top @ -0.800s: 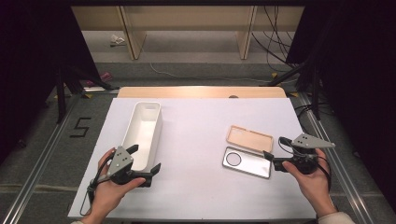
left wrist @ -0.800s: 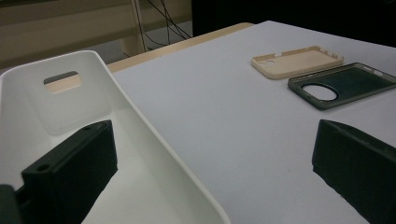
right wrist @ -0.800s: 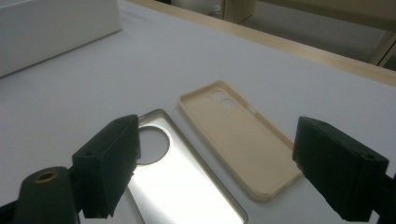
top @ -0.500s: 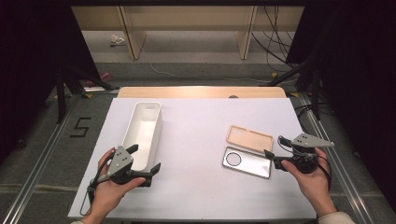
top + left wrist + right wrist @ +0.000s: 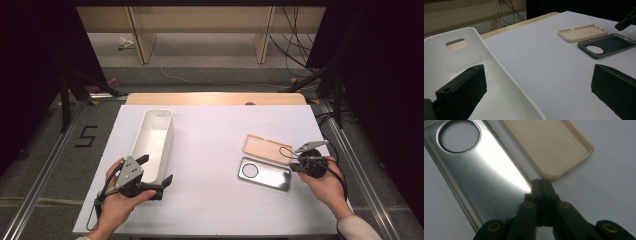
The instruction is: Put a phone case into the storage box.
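Jaws of my right gripper [image 5: 540, 180] have pinched together at the grey case's [image 5: 476, 167] edge beside the beige case [image 5: 549, 147]; left gripper [image 5: 156, 170] stays wide, straddling the white bin's [image 5: 150, 145] wall.

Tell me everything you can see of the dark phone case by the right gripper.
The dark phone case is a grey, glossy shell with a raised rim and a large round camera hole near its left end. It lies flat, open side up, on the white table, just in front of the beige case, apart from it. The right gripper, jaws closed, sits at its right end; whether they touch is unclear.
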`<move>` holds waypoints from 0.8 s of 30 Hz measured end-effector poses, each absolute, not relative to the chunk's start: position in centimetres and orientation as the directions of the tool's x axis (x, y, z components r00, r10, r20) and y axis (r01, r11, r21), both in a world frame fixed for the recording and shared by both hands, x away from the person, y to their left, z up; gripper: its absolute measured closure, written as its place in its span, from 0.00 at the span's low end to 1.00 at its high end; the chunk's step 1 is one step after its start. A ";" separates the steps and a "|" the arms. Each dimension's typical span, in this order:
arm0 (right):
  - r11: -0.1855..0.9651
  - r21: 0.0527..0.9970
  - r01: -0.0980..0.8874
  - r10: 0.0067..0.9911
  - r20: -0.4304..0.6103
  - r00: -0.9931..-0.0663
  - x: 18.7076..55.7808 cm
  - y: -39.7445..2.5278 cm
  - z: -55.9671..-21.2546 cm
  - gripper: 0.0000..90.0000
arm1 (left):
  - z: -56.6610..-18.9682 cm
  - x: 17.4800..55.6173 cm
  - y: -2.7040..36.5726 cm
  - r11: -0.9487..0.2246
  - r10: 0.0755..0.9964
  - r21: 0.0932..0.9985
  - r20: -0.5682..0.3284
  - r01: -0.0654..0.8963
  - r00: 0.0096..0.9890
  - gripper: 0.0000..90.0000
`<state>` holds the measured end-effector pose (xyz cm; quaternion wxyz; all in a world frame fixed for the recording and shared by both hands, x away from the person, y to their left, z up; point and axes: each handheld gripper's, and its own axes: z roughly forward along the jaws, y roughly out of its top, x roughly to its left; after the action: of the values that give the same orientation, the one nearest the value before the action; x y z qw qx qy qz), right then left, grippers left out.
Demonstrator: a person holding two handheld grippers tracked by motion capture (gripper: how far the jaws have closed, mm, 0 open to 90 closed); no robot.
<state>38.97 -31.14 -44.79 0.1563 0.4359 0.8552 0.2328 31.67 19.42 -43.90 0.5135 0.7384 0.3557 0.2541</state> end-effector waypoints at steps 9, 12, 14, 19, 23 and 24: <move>0.511 0.464 0.723 0.834 -0.064 -0.548 41.0 -31.2 -45.9 1.00 | -43.9 31.7 19.5 -0.216 0.788 0.940 0.008 0.264 0.615 0.00; 0.509 0.456 0.730 0.836 -0.059 -0.546 41.1 -31.3 -46.0 1.00 | -43.9 31.7 19.5 -0.217 0.787 0.940 0.009 0.264 0.616 0.00; 0.516 0.448 0.730 0.832 -0.056 -0.553 41.1 -31.2 -46.1 1.00 | -43.9 31.7 19.5 -0.217 0.787 0.940 0.009 0.264 0.617 0.00; 0.537 0.428 0.727 0.820 -0.065 -0.568 41.0 -30.9 -46.2 1.00 | -43.9 31.7 19.5 -0.216 0.787 0.940 0.008 0.263 0.617 0.00; 0.567 0.403 0.718 0.800 -0.062 -0.597 40.6 -30.6 -46.0 1.00 | -43.8 31.7 19.6 -0.214 0.787 0.941 0.007 0.262 0.617 0.00; 0.567 0.403 0.718 0.800 -0.062 -0.597 40.6 -30.6 -46.0 1.00 | -43.8 31.7 19.6 -0.214 0.787 0.941 0.007 0.262 0.617 0.00</move>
<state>40.61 -30.56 -46.03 0.1194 0.4326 0.8772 0.1709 31.66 19.58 -43.84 0.5160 0.7364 0.3562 0.2542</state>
